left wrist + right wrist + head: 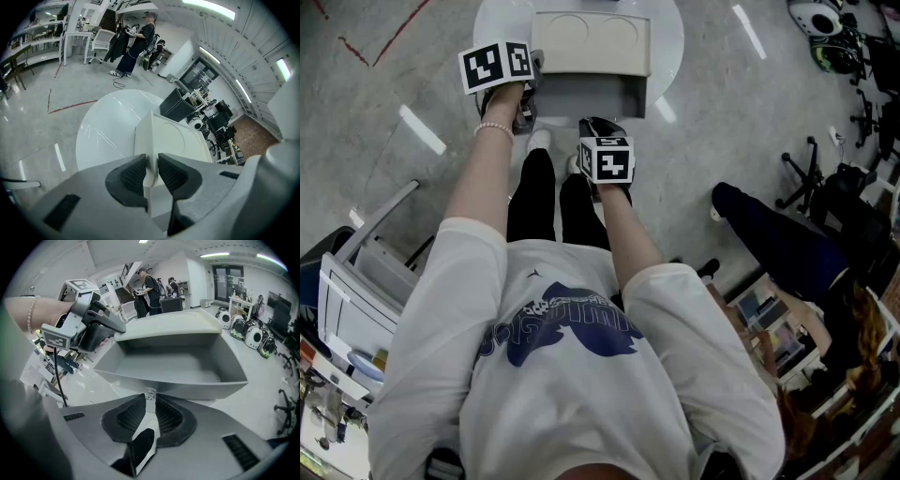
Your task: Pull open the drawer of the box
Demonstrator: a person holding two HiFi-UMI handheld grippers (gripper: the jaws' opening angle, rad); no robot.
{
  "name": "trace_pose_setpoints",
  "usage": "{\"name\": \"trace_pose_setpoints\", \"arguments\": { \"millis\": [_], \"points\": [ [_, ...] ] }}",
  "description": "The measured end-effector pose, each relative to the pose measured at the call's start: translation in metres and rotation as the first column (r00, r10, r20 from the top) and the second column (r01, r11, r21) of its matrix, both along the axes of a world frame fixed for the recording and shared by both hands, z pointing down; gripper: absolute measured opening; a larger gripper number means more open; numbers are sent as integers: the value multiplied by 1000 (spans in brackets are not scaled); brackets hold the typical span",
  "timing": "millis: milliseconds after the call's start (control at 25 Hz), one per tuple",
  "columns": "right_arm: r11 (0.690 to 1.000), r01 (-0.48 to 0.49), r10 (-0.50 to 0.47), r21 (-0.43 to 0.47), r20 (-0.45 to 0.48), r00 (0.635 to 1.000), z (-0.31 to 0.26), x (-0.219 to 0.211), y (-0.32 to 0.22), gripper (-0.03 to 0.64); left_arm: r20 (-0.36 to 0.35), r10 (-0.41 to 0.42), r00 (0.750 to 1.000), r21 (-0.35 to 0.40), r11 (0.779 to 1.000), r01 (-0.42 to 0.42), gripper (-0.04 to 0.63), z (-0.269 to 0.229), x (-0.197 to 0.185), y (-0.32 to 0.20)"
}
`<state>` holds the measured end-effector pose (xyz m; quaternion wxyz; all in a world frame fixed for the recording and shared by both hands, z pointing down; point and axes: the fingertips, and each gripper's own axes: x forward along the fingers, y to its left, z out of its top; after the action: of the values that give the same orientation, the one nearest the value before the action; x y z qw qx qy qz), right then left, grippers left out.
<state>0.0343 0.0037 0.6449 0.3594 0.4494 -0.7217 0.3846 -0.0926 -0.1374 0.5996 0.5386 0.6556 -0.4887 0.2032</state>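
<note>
The left hand-held gripper [151,171] is clamped on the box [173,136]: its two dark ribbed pads press either side of the box's near left corner edge, which stands upright between them. In the head view this hand-held gripper [525,98] sits at the box's left side (a bead bracelet [494,127] shows on the wrist behind it).

The right hand-held gripper [150,411] is nearly closed, pinching a small clear knob [150,393] on the front wall of the drawer [173,366]. The knob sits right at the tips of the pads. From above, this hand-held gripper [598,127] is at the middle of the drawer's front, on the side nearest the person.

The box [591,42] is cream-coloured, with two shallow round shapes pressed into its top. It stands on a round white surface [502,23]. Its grey drawer [586,94] is pulled well out from under the top, toward the person.

Inside, the drawer shows only its plain grey floor and walls. The box's top hangs over the drawer's back end.
</note>
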Motion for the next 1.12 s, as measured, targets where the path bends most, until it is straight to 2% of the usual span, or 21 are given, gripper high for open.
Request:
{"name": "trace_pose_setpoints", "arguments": {
  "millis": [1120],
  "points": [
    [999, 43, -43, -26, 10, 999, 3, 1, 21, 60, -15, -12, 1000, -4, 1000, 12, 91, -3, -2, 0]
  ]
}}
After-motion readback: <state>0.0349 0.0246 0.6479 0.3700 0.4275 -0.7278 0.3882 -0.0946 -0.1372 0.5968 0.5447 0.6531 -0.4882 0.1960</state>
